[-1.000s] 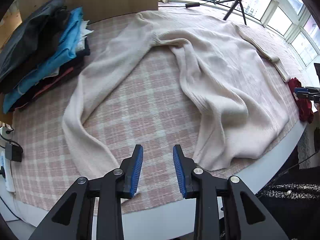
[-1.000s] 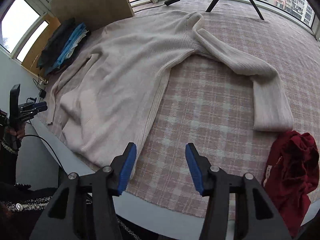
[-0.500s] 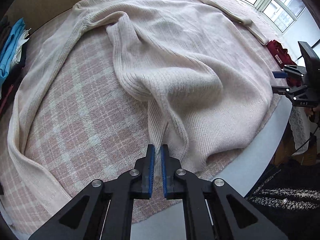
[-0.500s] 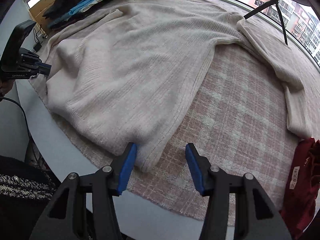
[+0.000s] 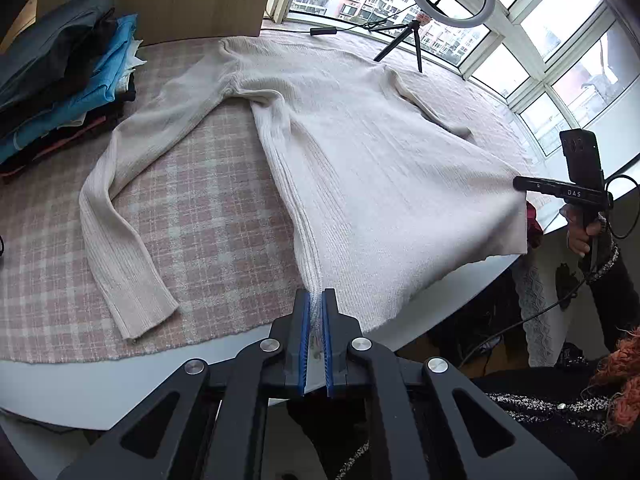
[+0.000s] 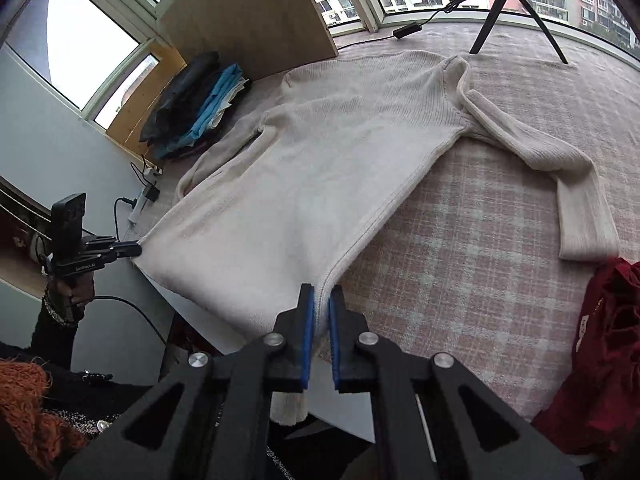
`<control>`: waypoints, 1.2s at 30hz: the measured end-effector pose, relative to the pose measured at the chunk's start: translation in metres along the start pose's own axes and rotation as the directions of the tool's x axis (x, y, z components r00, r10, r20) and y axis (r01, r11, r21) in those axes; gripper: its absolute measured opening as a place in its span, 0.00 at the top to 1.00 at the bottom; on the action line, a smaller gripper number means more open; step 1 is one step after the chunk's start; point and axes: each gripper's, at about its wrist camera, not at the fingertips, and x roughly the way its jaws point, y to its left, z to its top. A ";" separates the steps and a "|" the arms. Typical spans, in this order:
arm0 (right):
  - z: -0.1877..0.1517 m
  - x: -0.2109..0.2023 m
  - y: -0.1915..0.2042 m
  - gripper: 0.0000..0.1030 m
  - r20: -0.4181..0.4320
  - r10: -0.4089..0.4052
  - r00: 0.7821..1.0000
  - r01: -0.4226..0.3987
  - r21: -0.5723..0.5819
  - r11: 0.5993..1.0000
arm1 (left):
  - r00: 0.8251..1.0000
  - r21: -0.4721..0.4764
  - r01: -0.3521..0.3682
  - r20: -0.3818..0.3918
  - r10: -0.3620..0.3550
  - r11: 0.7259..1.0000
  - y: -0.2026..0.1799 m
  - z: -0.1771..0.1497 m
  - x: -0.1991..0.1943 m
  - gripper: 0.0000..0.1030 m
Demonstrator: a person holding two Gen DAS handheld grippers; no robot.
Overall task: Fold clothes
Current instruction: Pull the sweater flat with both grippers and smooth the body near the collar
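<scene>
A cream ribbed knit sweater (image 5: 360,152) lies spread on the pink plaid table cover, its hem pulled taut off the near table edge. My left gripper (image 5: 316,312) is shut on the hem's left corner. My right gripper (image 6: 319,304) is shut on the hem's right corner; the sweater (image 6: 320,168) stretches away from it. The left sleeve (image 5: 120,208) and the right sleeve (image 6: 560,184) lie bent on the cover. Each gripper also shows in the other's view, the right (image 5: 520,184) and the left (image 6: 136,249).
A stack of folded clothes (image 5: 60,80) sits at the back left beside a wooden panel (image 6: 248,12). A red garment (image 6: 600,340) lies at the right. A ring light on a tripod (image 5: 416,28) stands at the back. A power strip (image 6: 144,200) lies at the table's left.
Both grippers have closed on the sweater's hem corners and pulled it back toward the table edge. The body has been drawn flat and taut.
</scene>
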 end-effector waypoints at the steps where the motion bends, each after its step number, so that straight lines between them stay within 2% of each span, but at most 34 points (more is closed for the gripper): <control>1: 0.000 -0.002 -0.003 0.93 -0.022 0.001 1.000 -0.001 0.024 1.000 | 1.000 -0.016 0.002 -0.023 -0.002 1.000 0.002 -0.009 0.009 0.95; 2: -0.001 -0.002 -0.007 0.93 -0.046 0.002 0.999 0.000 0.049 0.999 | 0.998 -0.028 -0.005 -0.057 0.003 1.000 0.005 -0.018 0.024 0.95; 4: -0.011 0.018 -0.011 0.92 -0.139 -0.101 0.985 0.104 0.017 0.994 | 0.988 -0.054 -0.052 -0.146 0.044 0.997 0.013 -0.032 0.054 0.94; 5: -0.023 0.028 -0.018 0.86 -0.198 -0.155 0.968 0.155 -0.015 0.988 | 0.981 -0.066 -0.088 -0.178 0.075 0.994 0.021 -0.033 0.063 0.94; 6: -0.029 0.038 -0.024 0.84 -0.246 -0.191 0.950 0.190 -0.028 0.981 | 0.972 -0.077 -0.125 -0.210 0.106 0.989 0.029 -0.034 0.072 0.96; 7: -0.032 0.045 -0.031 0.84 -0.274 -0.201 0.940 0.203 -0.023 0.979 | 0.971 -0.088 -0.140 -0.209 0.119 0.986 0.035 -0.028 0.074 0.97; 9: -0.025 0.044 -0.045 0.83 -0.247 -0.167 0.955 0.182 0.040 0.982 | 0.982 -0.091 -0.144 -0.138 0.130 0.985 0.045 0.005 0.067 0.97; 10: -0.016 0.040 -0.052 0.82 -0.200 -0.161 0.966 0.178 0.073 0.981 | 0.985 -0.081 -0.146 -0.100 0.138 0.986 0.048 0.027 0.065 0.96; 12: 0.007 0.036 -0.067 0.62 -0.095 -0.154 0.984 0.166 0.142 0.976 | 0.979 -0.016 -0.202 -0.032 0.201 0.979 0.050 0.076 0.070 0.91; 14: 0.031 0.037 -0.083 0.50 -0.006 -0.145 0.989 0.144 0.204 0.968 | 0.963 0.055 -0.268 0.029 0.267 0.962 0.050 0.124 0.081 0.87; 16: 0.054 0.050 -0.097 0.50 0.019 -0.165 0.986 0.155 0.257 0.954 | 0.947 0.122 -0.320 0.058 0.315 0.940 0.053 0.167 0.101 0.86; 18: 0.075 0.064 -0.107 0.50 0.018 -0.183 0.983 0.170 0.294 0.940 | 0.923 0.197 -0.385 0.063 0.380 0.902 0.056 0.196 0.123 0.84; 21: 0.098 0.086 -0.118 0.50 0.008 -0.186 0.982 0.173 0.331 0.927 | 0.896 0.294 -0.431 0.029 0.443 0.853 0.064 0.221 0.155 0.84; 23: 0.110 0.096 -0.123 0.50 0.007 -0.190 0.982 0.176 0.344 0.922 | 0.888 0.326 -0.435 0.001 0.460 0.839 0.073 0.229 0.169 0.84; 24: 0.115 0.100 -0.126 0.50 0.009 -0.189 0.982 0.173 0.354 0.919 | 0.884 0.339 -0.435 -0.013 0.466 0.834 0.078 0.232 0.176 0.89; 26: 0.125 0.109 -0.130 0.50 0.016 -0.184 0.983 0.165 0.371 0.914 | 0.864 0.364 -0.468 -0.005 0.503 0.806 0.086 0.237 0.180 0.97; 28: 0.136 0.117 -0.133 0.50 0.020 -0.186 0.982 0.165 0.379 0.910 | 0.844 0.354 -0.511 0.032 0.535 0.784 0.095 0.248 0.170 0.98; 29: 0.141 0.120 -0.135 0.50 0.021 -0.187 0.982 0.165 0.383 0.909 | 0.823 0.333 -0.550 0.060 0.565 0.766 0.101 0.254 0.162 0.98; 31: 0.154 0.129 -0.136 0.50 0.004 -0.239 0.971 0.222 0.362 0.906 | 0.777 0.250 -0.626 0.121 0.617 0.739 0.118 0.269 0.142 0.98; 32: 0.160 0.131 -0.137 0.50 0.001 -0.277 0.961 0.260 0.350 0.900 | 0.770 0.218 -0.636 0.132 0.624 0.740 0.126 0.274 0.135 0.98; 33: 0.166 0.135 -0.138 0.50 -0.004 -0.296 0.955 0.280 0.342 0.897 | 0.781 0.215 -0.623 0.118 0.613 0.752 0.132 0.276 0.132 0.96; 36: 0.175 0.141 -0.142 0.50 -0.024 -0.287 0.958 0.278 0.345 0.897 | 0.821 0.232 -0.565 0.062 0.567 0.792 0.141 0.274 0.126 0.90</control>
